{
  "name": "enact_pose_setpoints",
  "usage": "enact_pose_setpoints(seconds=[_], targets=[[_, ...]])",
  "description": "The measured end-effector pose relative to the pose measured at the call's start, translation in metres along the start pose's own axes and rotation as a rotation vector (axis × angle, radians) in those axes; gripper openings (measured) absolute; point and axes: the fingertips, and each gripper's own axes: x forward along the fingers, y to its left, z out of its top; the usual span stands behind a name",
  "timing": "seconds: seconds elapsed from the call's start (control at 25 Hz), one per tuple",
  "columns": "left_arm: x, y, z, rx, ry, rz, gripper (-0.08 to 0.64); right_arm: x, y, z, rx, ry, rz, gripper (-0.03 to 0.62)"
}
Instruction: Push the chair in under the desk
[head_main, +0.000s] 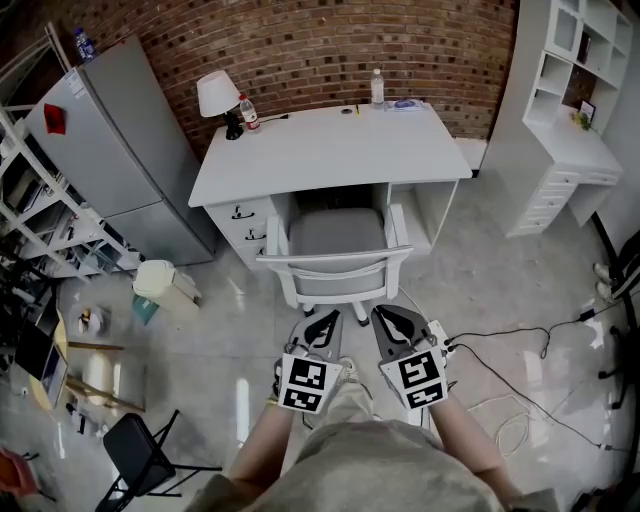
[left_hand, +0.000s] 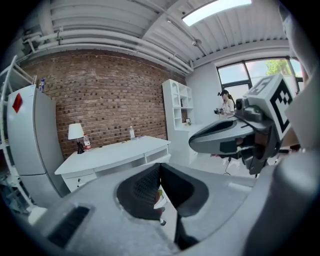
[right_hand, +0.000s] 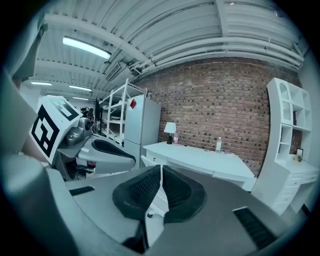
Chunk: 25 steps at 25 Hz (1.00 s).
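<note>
White desk (head_main: 330, 150) is standing against the brick wall (head_main: 330, 50). The chair (head_main: 336, 238) is sitting partly inside its kneehole. The chair is probably light, rigid and free-rolling, so it is best pushed at the top rail (head_main: 335, 262). The left gripper (head_main: 320, 326) and right gripper (head_main: 396, 324) are hovering just behind it, the 2 pairs of jaws clenched on nothing.

Ahead of you a red brick wall (head_main: 330, 40) runs across the room. To your left a grey fridge (head_main: 120, 140) stands beside open metal shelving (head_main: 30, 210), with a white bin (head_main: 165, 285) near it on the glossy grey floor (head_main: 220, 330). To your right stands a white shelf unit (head_main: 570, 110) with drawers, and a black cable (head_main: 500, 334) trails over the floor. A window (left_hand: 250, 75) lets in daylight, and a strip light (left_hand: 215, 10) glows on the ribbed ceiling (right_hand: 210, 25).
</note>
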Motion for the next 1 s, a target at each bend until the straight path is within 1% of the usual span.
enact_pose_setpoints(seconds=[0.28,0.6,0.76,1.0], targets=[[-0.017,-0.013,-0.003,-0.032,-0.011,0.003,0.011,-0.022,0.009,-0.006,0.050,-0.021,-0.005,0.014],[-0.030,-0.020,-0.006,-0.024,-0.018,0.006,0.011,-0.038,0.018,-0.010,0.107,-0.049,-0.014,0.009],[-0.034,-0.022,-0.006,-0.021,-0.023,0.005,0.011,-0.042,0.021,-0.010,0.111,-0.061,-0.014,0.008],[-0.037,-0.022,-0.003,-0.016,-0.035,0.004,0.011,-0.045,0.025,-0.009,0.117,-0.054,-0.013,0.008]])
